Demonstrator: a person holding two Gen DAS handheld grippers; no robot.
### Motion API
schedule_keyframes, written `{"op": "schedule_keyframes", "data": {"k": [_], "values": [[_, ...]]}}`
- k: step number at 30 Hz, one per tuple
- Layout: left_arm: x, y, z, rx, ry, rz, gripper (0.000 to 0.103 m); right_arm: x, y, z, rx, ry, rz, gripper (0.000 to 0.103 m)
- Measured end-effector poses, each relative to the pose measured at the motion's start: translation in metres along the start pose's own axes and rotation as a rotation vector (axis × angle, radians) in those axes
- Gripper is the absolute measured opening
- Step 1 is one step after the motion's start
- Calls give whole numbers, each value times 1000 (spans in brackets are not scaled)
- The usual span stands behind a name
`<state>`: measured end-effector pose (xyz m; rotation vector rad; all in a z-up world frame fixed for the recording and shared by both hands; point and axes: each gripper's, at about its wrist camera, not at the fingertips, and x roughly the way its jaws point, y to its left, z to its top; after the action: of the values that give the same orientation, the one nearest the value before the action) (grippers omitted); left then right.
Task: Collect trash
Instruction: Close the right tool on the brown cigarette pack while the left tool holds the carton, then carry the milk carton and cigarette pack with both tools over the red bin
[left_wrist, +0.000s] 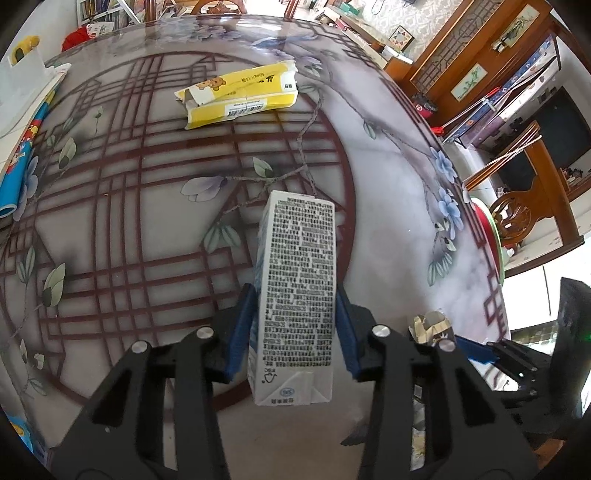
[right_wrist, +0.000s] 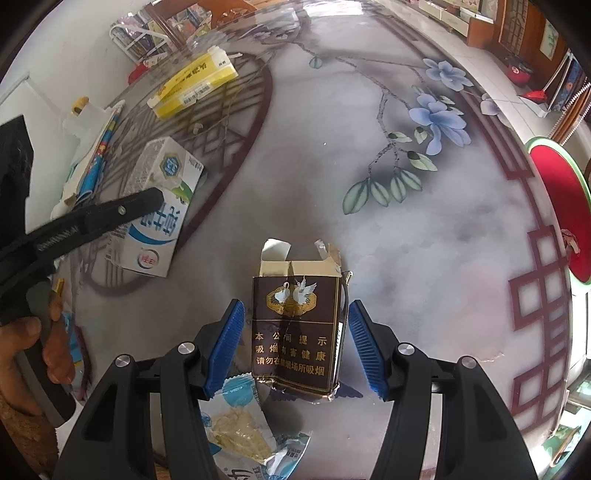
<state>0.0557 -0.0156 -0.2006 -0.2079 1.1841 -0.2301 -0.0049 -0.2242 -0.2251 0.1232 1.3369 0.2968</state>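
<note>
Your left gripper (left_wrist: 295, 332) is pinching a white milk carton (left_wrist: 297, 291) covered in black print, lower centre. Your right gripper (right_wrist: 295, 347) is straddling a torn brown cigarette pack (right_wrist: 297, 332), blue pads spread clear, on the floral table (right_wrist: 424, 258).

We see soft daylight on both views, brightest at the lower right of the left wrist view. The glossy bench (left_wrist: 369, 192) carries pale glare along its far edge. Fisheye bending curves the edges, with dark corners; shadows stay faint.
</note>
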Motion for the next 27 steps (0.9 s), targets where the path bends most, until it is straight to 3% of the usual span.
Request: {"op": "schedule_keyframes", "data": {"k": [4,13,19,27], "values": [[-13,-7,2,11,-39,-24,40,4,0,0,-10,10,16,48],[-47,-30,15,32,-124,-79,40,-31,-4,12,1,-118,39,48],[-68,-51,25,71,-176,-113,40,-50,-26,19,75,-181,42,48],[-65,-70,29,98,-169,-128,40,-74,-57,24,131,-240,19,48]]}}
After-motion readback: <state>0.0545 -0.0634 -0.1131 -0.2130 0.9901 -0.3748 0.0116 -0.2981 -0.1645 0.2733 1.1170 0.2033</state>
